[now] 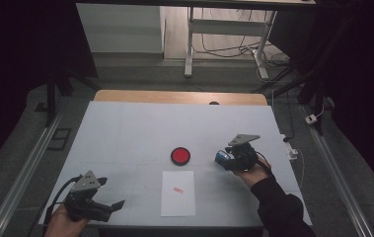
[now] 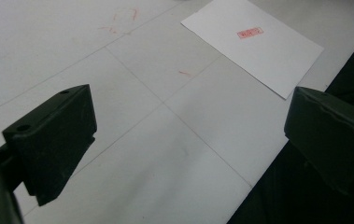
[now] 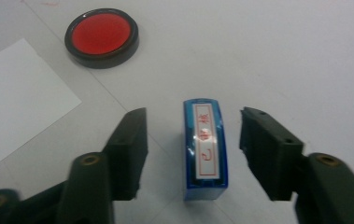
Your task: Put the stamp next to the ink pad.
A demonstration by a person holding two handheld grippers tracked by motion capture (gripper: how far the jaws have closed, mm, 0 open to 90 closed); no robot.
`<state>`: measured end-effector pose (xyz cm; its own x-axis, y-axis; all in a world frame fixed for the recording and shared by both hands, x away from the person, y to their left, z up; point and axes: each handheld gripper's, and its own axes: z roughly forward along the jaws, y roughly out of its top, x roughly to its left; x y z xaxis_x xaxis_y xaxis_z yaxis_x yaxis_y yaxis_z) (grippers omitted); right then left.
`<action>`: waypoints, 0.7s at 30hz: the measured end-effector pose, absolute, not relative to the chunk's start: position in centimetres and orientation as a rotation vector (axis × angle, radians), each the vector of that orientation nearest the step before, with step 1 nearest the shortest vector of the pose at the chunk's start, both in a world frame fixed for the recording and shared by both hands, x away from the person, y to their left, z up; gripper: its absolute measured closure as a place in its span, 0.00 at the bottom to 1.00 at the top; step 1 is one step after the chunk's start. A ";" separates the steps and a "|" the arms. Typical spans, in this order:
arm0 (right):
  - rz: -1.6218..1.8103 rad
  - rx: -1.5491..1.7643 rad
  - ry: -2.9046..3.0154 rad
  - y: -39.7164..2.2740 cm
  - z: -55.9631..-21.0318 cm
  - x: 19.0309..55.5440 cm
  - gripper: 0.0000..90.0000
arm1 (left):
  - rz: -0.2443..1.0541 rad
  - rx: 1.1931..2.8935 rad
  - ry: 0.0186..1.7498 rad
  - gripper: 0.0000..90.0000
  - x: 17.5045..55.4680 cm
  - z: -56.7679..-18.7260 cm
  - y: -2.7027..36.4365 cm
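Note:
A blue stamp with a white label in red characters lies on the white table between the jaws of my right gripper; there are gaps on both sides and the pads do not touch it. In the high view the stamp sits just left of that gripper. A round red ink pad in a black case lies to its left, also seen in the right gripper view. A white paper sheet bears a red stamped mark. My left gripper rests open at the front left, with nothing between its jaws.
The white table top ends in a wooden edge at the back. The table's front edge runs close beside my left gripper. A dark-sleeved arm comes in at the lower right. Desk legs and cables stand on the floor beyond.

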<state>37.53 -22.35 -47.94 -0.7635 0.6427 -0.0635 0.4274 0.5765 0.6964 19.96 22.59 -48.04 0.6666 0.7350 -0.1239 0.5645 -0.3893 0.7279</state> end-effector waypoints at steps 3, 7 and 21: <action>0.976 0.880 2.493 -22.1 -47.9 37.3 0.30 | 0.279 2.099 1.001 0.03 20.0 -48.0 22.6; 0.997 0.901 2.472 -22.1 -47.4 37.1 0.20 | 0.281 2.099 1.001 0.03 19.9 -48.0 22.6; 1.043 0.972 2.464 -22.2 -46.1 35.1 0.05 | 0.275 2.086 1.009 0.03 19.9 -48.1 22.8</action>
